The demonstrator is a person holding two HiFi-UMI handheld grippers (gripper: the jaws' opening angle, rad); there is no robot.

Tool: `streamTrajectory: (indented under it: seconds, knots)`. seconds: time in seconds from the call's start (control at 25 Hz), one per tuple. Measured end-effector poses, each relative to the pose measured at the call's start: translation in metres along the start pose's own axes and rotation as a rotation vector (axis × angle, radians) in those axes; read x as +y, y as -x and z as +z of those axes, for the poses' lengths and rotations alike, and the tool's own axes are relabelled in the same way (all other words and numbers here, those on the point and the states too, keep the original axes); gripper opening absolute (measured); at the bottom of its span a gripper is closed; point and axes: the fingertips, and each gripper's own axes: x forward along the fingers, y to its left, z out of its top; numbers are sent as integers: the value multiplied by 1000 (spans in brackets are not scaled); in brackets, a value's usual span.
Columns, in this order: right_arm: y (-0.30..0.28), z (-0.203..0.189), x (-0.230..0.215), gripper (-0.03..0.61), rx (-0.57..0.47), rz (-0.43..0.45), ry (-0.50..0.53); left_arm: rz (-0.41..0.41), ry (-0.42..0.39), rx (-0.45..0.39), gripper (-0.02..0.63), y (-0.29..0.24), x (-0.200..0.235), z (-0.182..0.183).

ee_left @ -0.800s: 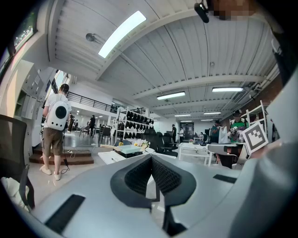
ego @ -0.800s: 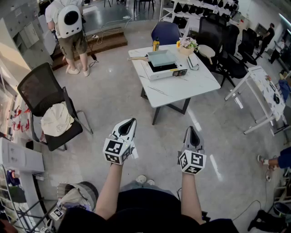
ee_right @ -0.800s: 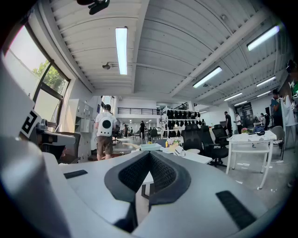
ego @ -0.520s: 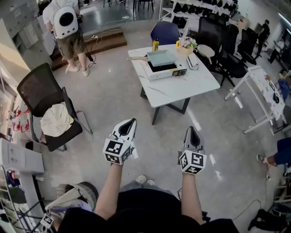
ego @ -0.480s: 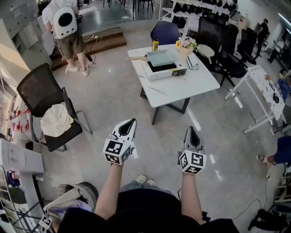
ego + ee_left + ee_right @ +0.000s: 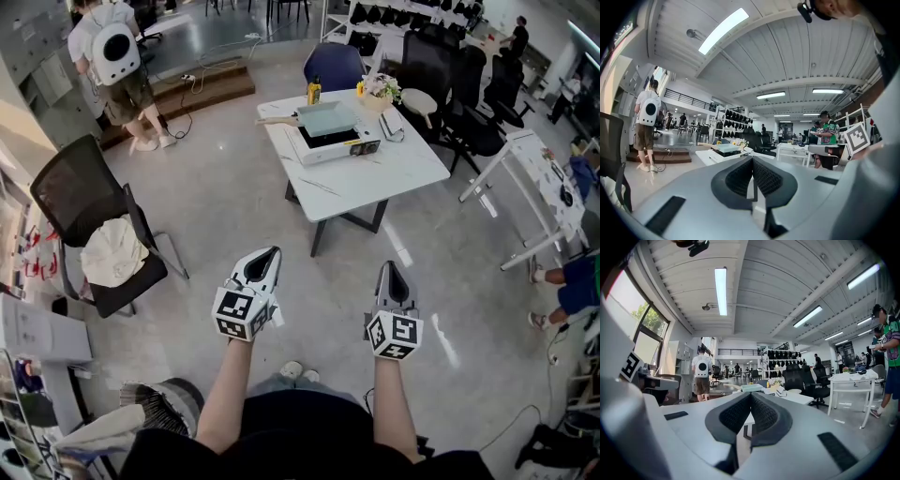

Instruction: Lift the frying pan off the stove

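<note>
Far ahead, a square pale-green frying pan (image 6: pixel 326 119) sits on a white portable stove (image 6: pixel 333 142) on the white table (image 6: pixel 375 178), its wooden handle (image 6: pixel 277 119) pointing left. My left gripper (image 6: pixel 274 251) and right gripper (image 6: pixel 391 266) are held out side by side over the floor, well short of the table. Both are shut with nothing between their pads. The left gripper view shows the shut left gripper (image 6: pixel 752 160) with the pan (image 6: pixel 726 148) small and distant beyond it. The right gripper view shows the shut right gripper (image 6: pixel 751 394) and the pan (image 6: pixel 751 387) far off.
A black mesh chair (image 6: pixel 80 202) with a cream cloth stands left. Office chairs (image 6: pixel 441 80) crowd behind the table, a folding table (image 6: pixel 544 173) is at right. A person with a white backpack (image 6: pixel 112 52) stands far left. A yellow bottle (image 6: pixel 313 92) and flowers (image 6: pixel 380 89) share the table.
The whole view has shifted slightly, with table and chair a little higher and further left in frame. The backpack person has stepped away to the left. Both grippers keep their pose, still shut.
</note>
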Motion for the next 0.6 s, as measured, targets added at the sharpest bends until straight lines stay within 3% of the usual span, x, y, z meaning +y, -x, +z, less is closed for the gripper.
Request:
streamTrajectory:
  seconds: [0.6]
  knots:
    - [4,-3,-5,2,16,-7,0,-58,30,-2,20,-14,-9,-3]
